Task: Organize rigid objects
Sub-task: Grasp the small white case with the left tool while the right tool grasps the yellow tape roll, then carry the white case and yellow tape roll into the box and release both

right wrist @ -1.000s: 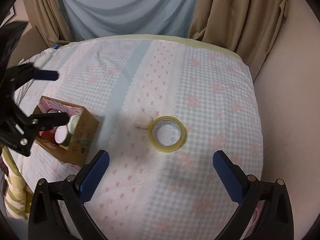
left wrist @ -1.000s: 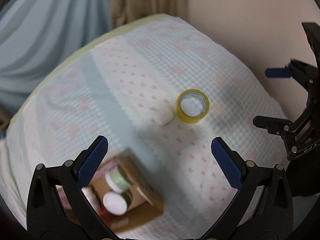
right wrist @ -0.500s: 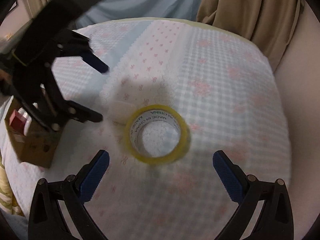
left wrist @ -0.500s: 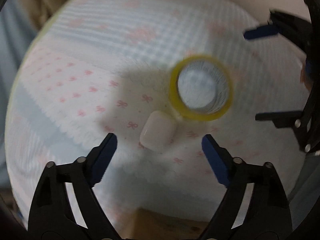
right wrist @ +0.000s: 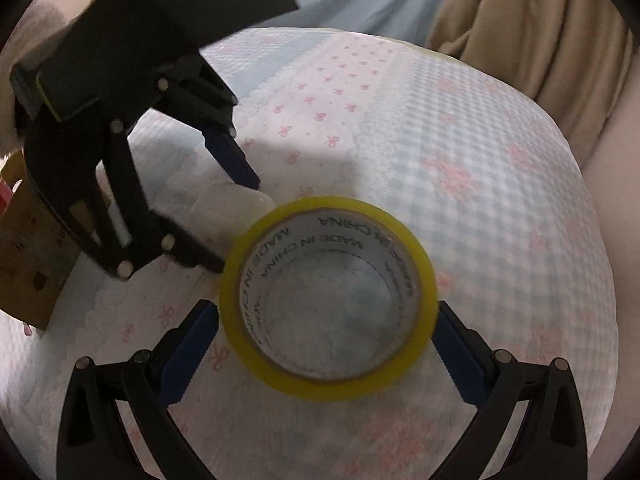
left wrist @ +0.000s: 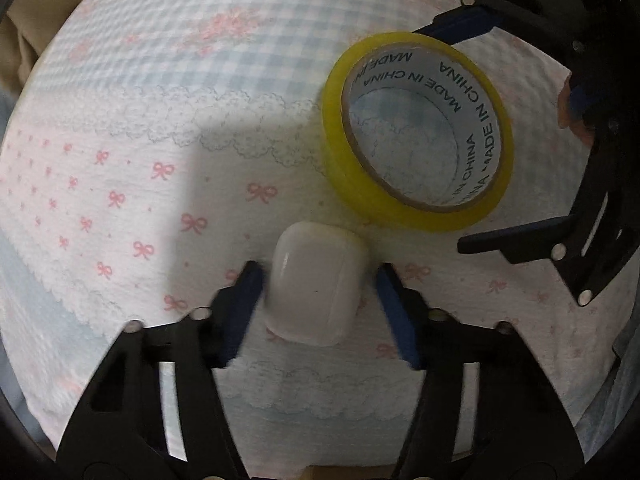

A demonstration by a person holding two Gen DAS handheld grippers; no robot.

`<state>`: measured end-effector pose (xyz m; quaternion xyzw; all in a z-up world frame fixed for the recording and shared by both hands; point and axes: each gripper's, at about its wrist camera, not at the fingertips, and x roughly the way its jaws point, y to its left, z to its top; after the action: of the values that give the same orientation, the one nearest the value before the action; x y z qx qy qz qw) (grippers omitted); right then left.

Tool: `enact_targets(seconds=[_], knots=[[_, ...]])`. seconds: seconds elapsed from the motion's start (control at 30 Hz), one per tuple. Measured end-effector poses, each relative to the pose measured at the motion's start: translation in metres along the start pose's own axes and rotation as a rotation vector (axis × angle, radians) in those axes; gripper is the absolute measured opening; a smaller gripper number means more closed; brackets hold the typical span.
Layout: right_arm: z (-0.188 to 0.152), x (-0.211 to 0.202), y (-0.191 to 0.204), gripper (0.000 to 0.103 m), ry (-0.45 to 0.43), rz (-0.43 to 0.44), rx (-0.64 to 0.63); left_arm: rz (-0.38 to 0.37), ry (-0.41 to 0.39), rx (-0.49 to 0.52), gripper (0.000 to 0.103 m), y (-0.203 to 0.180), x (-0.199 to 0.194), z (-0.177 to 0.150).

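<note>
A small white rounded case (left wrist: 314,288) lies on the patterned cloth (left wrist: 160,128), touching a yellow tape roll (left wrist: 416,132) that lies flat. My left gripper (left wrist: 316,276) points straight down with its jaws closing; the case sits between the blue pads, and a thin gap still shows at the right pad. In the right wrist view my right gripper (right wrist: 326,312) is lowered around the tape roll (right wrist: 328,300). Its pads stand wide on either side, close to the roll's rim. The left gripper (right wrist: 238,226) straddles the case (right wrist: 224,208) just left of the roll.
An open cardboard box (right wrist: 28,264) holding small containers stands at the left edge of the cloth (right wrist: 480,152). Tan curtains (right wrist: 520,40) hang behind the far edge. The right gripper (left wrist: 440,140) crowds the tape roll's right side in the left wrist view.
Both grippers have dropped toward the cloth. The left one rolled, centred on the white case and narrowed its jaws around it. The right one came down with its pads either side of the tape roll.
</note>
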<state>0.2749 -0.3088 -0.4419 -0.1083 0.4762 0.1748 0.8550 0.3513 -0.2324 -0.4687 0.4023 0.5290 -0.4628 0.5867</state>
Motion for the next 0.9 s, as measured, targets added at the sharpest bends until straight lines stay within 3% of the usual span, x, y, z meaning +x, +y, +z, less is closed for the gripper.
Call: enact_targets(seconds=[0.07, 0.2, 0.5, 0.73, 0.9], knots=[[0.003, 0.005, 0.000, 0.103, 0.002, -0.006, -0.002, -0.010, 0.007, -0.002, 0.046, 0.002, -0.001, 0.005], [0.007, 0.012, -0.003, 0.097, 0.013, -0.010, 0.008, 0.002, 0.027, 0.022, 0.045, 0.001, -0.002, 0.013], [0.015, 0.002, -0.007, 0.096, 0.030, -0.002, 0.041, 0.021, 0.025, -0.014, 0.044, -0.001, -0.008, 0.015], [0.028, -0.037, -0.014, 0.096, 0.009, -0.024, 0.107, 0.026, -0.044, -0.144, 0.044, -0.002, -0.059, 0.009], [0.040, -0.089, -0.011, 0.096, -0.021, -0.035, 0.132, 0.042, -0.104, -0.244, 0.044, -0.008, -0.112, -0.002]])
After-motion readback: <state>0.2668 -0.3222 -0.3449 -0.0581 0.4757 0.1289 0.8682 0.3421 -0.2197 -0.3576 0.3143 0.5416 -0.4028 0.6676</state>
